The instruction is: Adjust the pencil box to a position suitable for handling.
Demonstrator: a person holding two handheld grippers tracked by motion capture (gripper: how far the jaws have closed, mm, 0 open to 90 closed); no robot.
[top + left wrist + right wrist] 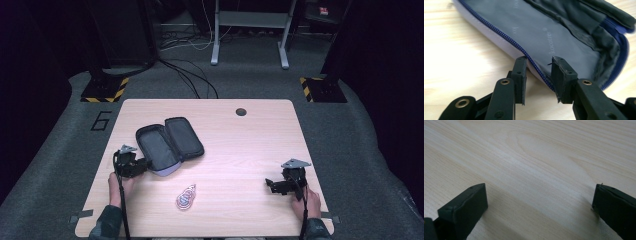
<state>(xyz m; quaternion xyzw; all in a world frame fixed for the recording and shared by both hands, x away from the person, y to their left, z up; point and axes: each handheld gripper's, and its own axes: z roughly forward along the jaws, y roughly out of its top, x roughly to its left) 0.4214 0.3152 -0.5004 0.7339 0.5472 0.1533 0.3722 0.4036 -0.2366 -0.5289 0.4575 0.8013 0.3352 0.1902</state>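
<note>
An open zip case (169,143) with a dark lining, a lilac outside and a blue zipper lies on the left half of the wooden table (250,150). My left gripper (146,164) is at the case's near left corner. In the left gripper view its jaws (537,63) straddle the zippered rim of the case (564,37), one outside the wall and one inside, with a gap still showing between the pads. A small pink-and-white packet (186,196) lies near the front edge. My right gripper (270,184) rests at the front right, open over bare wood (540,190).
A round cable hole (241,111) sits near the table's far edge. Beyond the table are a grey floor with cables (192,75), a metal frame (250,30) and yellow-black striped bases (105,90).
</note>
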